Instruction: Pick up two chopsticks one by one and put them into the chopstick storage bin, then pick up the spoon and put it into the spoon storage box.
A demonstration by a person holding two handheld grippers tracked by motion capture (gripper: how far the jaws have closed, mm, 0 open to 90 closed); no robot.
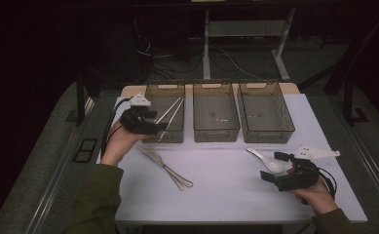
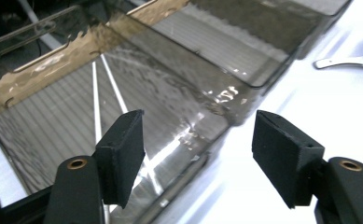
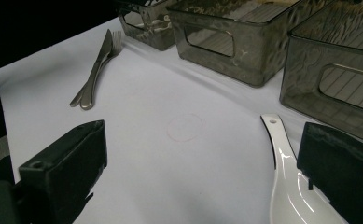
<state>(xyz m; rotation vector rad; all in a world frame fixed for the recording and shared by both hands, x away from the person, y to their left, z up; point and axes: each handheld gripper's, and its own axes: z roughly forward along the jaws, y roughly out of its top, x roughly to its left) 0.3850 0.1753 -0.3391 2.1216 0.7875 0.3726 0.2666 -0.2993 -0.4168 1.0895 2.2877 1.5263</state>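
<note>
Three smoked plastic bins stand in a row at the back of the white table. Two metal chopsticks lie in the left bin. My left gripper hovers at that bin's front left corner, open, with nothing between its jaws. In the left gripper view the chopsticks lie on the bin floor beyond the open left gripper. A white spoon lies at the front right. My right gripper stands open around its bowl. In the right gripper view the spoon lies beside the right jaw, not gripped.
A knife and fork lie together on the table in front of the left bin, also seen in the right gripper view. The middle bin and right bin look bare inside. A faint red circle is drawn on the table.
</note>
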